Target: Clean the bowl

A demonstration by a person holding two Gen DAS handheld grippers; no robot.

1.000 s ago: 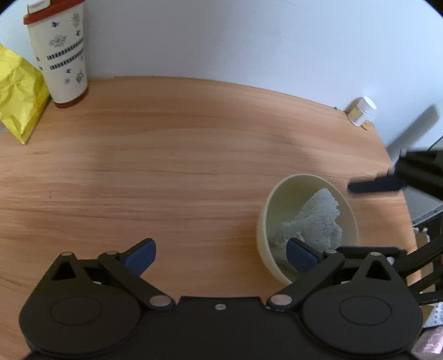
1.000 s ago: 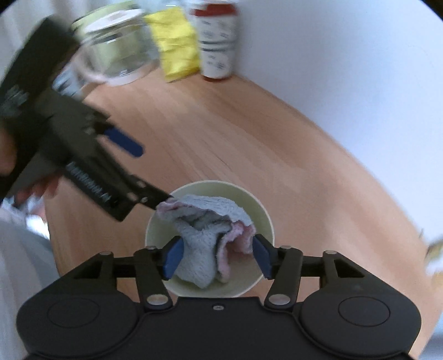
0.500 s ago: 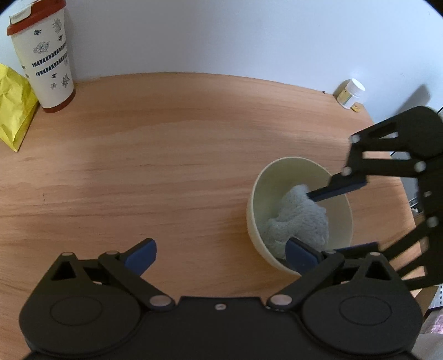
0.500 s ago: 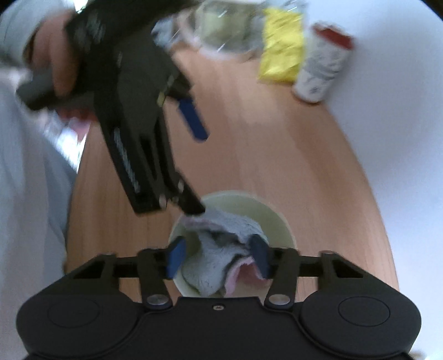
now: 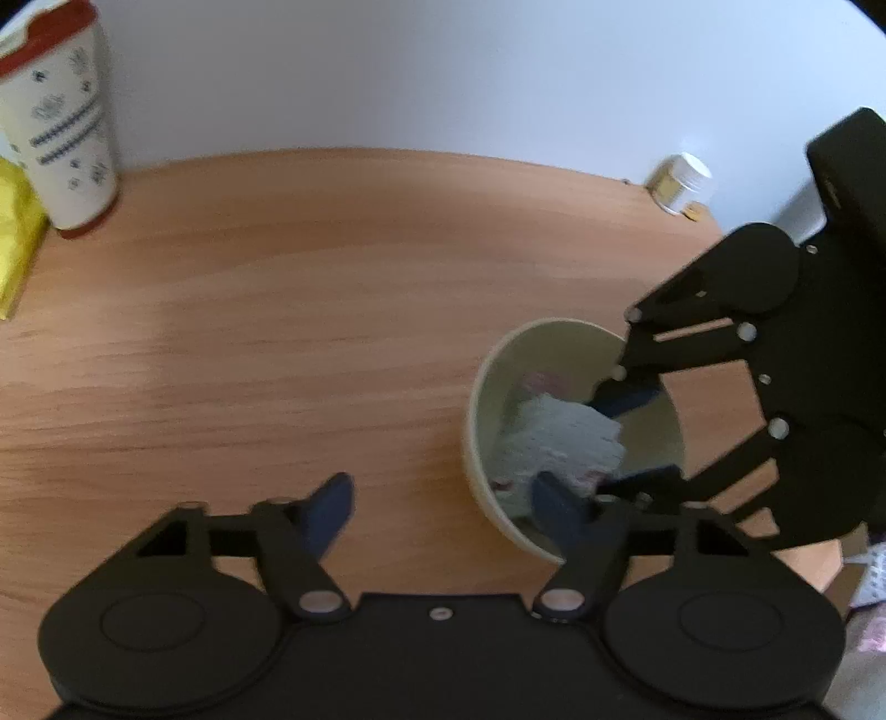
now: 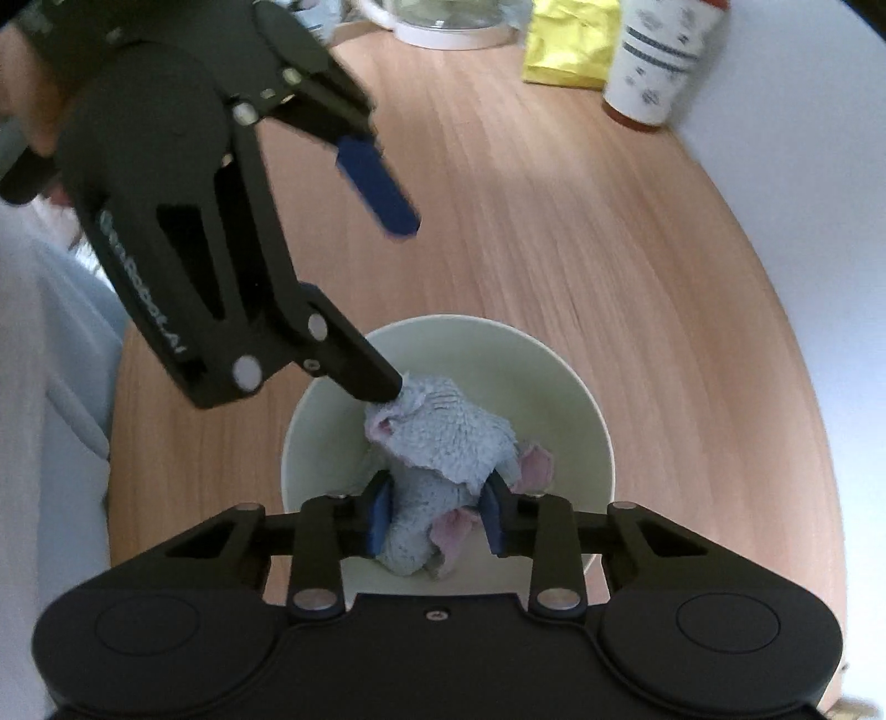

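Wooden surface [image 6: 581, 232], wide, curved far edge against a pale wall. Pale green bowl [image 6: 576, 399] on it, near the front-right in the left view [image 5: 482, 387], dead centre and just ahead of the fingers in the right view.

Left tool [image 5: 443, 501] spread wide, holding nothing: one blue pad over bare wood left of the bowl, the other at or just inside the bowl's near rim. Same tool seen from the right view [image 6: 387, 299]: upper pad in the air over the wood, lower finger tip poking into the bowl against the top of the cloth; contact or just beside, hard to tell. Part of a hand [image 6: 27, 94] behind it at top left, blurred.

Right tool [image 6: 437, 518] clamped on grey-and-pink cloth [image 6: 443, 443], pads pinching the lower bunch, rest of the cloth flopped against the bowl's inner wall. From the left view, the right tool [image 5: 626, 437] reaching in from the right, cloth [image 5: 565, 437] blurred, grip not readable there.

Only in the right view: clear jar [image 6: 443, 22] at the far edge. Both views: patterned cup with red rim [image 5: 61, 122] and yellow packet [image 5: 14, 243] at the far end. Only in the left view: small white-lidded pot [image 5: 678, 183] by the wall, far right.

Left tool's linkage covers the bowl's left rim in the right view.
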